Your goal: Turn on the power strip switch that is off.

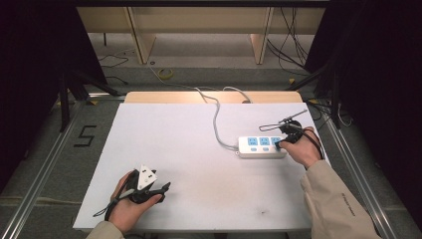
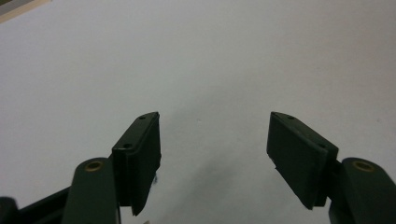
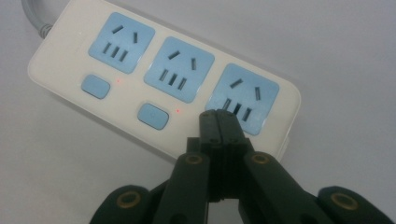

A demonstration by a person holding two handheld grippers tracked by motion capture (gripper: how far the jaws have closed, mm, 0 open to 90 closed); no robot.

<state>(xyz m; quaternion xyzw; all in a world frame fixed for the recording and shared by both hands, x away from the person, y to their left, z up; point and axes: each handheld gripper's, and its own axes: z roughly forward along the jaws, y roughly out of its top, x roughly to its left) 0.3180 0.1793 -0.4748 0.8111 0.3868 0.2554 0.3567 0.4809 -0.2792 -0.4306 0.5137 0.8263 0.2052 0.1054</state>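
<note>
While the white table [image 1: 199,149] takes up most of the high view, a white power strip [image 1: 262,147] lies on its right side, toward the far edge, with a grey cord [image 1: 217,119] running from its left end up and off the back of the table. On the strip are three blue sockets in a row, and in the right gripper view a blue switch [image 3: 96,86] sits below the first socket and another below the middle one, each with a small red light glowing just beside it. At the strip's right end a hand [image 1: 302,147] in a beige sleeve [image 1: 333,204] holds the right gripper [image 3: 218,116], whose jaws are pressed together with nothing between them; their joined tips are at the near edge of the third socket [image 3: 243,99], where that socket's own switch would sit, though whether they touch the strip I cannot tell. Well apart from this, near the front left corner of the table, the other hand [image 1: 130,208] holds the left gripper [image 2: 214,140] low over bare tabletop, its jaws spread wide and empty, with a grey three-cornered plate [image 1: 145,177] on top of it.
</note>
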